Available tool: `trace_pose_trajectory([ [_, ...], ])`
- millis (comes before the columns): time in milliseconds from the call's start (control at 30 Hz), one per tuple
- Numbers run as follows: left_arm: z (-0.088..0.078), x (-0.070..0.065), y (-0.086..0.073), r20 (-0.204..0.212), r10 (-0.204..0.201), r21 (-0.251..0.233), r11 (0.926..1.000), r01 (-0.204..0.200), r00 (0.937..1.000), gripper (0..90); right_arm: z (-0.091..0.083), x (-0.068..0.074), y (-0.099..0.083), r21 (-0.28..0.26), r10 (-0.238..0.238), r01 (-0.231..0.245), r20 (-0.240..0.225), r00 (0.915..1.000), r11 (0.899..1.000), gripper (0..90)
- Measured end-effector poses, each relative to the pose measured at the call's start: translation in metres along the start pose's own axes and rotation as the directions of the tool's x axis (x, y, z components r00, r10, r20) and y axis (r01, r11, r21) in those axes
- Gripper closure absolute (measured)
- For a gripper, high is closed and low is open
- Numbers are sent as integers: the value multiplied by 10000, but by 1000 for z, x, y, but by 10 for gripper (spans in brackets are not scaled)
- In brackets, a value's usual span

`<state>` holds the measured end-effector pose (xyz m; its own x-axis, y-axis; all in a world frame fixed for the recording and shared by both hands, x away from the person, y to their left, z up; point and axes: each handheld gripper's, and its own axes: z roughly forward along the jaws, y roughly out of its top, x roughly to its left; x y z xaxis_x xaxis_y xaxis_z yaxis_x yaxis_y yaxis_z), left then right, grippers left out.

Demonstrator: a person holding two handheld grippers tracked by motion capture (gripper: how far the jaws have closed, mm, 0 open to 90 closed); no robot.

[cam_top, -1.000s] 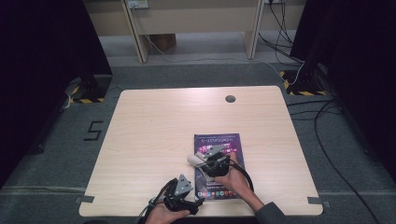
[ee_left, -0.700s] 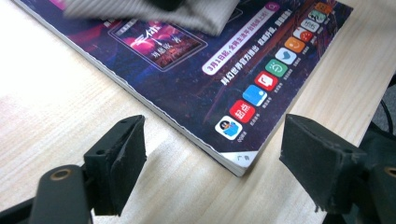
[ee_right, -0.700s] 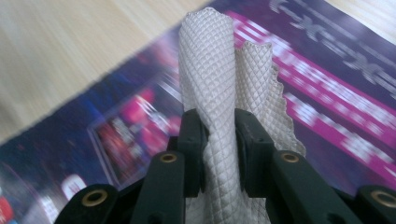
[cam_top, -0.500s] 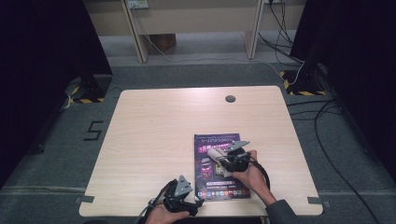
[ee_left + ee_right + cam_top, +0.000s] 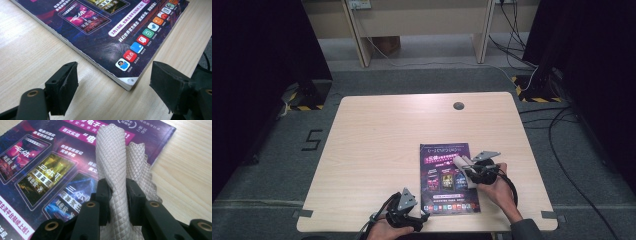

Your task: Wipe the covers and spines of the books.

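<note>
Right gripper view showed the right gripper (image 5: 117, 202) pinched tight on a beige, diamond-quilted cloth (image 5: 112, 162) over the glossy purple magazine (image 5: 50, 170). Lying flat on the wooden table (image 5: 377, 145), the magazine had the left gripper (image 5: 113, 87) gaping empty at its corner.

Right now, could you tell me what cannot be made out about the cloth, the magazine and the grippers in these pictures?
- Cloth: its lower end is hidden behind the right gripper in the right gripper view; in the high view it is too small to show its weave.
- Magazine: the left gripper view's top edge cuts off most of the cover; small print is unreadable from the high view.
- Left gripper: in the high view its fingers are too small and dark to judge.
</note>
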<state>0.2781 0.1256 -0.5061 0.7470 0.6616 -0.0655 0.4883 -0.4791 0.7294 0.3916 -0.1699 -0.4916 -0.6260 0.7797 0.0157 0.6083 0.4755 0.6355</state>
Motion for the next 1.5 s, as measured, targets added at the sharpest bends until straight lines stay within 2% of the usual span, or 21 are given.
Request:
trace_pose_trajectory([
  [167, -1, 1, 0, -28, -30, -33, 10000, 30, 10000, 214, -3, -1, -4, 7, 12, -12, 82, 10000, 10000, 751],
  [333, -2, 2, -1, -18, -18, 29, 10000, 18, 10000, 213, -4, 6, -5, 75, -180, 179, 66, 9998, 9998, 748],
  [600, -6, 1, -5, 30, -75, 87, 9999, 75, 10000, 210, 3, 31, 2, -2, -676, 677, -423, 9968, 9977, 748],
  [767, -8, 1, -6, 32, -99, 94, 9999, 99, 9999, 207, 13, 48, 12, -75, -1156, 1154, -506, 9920, 9933, 749],
  [933, -9, 3, -8, -7, -162, 132, 9998, 162, 9999, 203, 21, 62, 20, -107, -1293, 1289, -768, 9886, 9916, 748],
  [1167, -12, 5, -9, -58, -225, 138, 9997, 225, 9997, 201, 26, 81, 25, -206, -1606, 1593, -1221, 9794, 9870, 744],
  [1367, -12, 5, -9, -60, -218, 141, 9997, 219, 9997, 200, 28, 100, 25, -325, -2071, 2045, -1672, 9639, 9783, 738],
  [1433, -12, 5, -9, -79, -236, 111, 9997, 237, 9997, 200, 28, 104, 25, -348, -2187, 2159, -1774, 9595, 9758, 739],
  [1500, -12, 6, -9, -90, -264, 102, 9996, 265, 9996, 200, 28, 105, 25, -347, -2235, 2209, -1746, 9589, 9747, 739],
])
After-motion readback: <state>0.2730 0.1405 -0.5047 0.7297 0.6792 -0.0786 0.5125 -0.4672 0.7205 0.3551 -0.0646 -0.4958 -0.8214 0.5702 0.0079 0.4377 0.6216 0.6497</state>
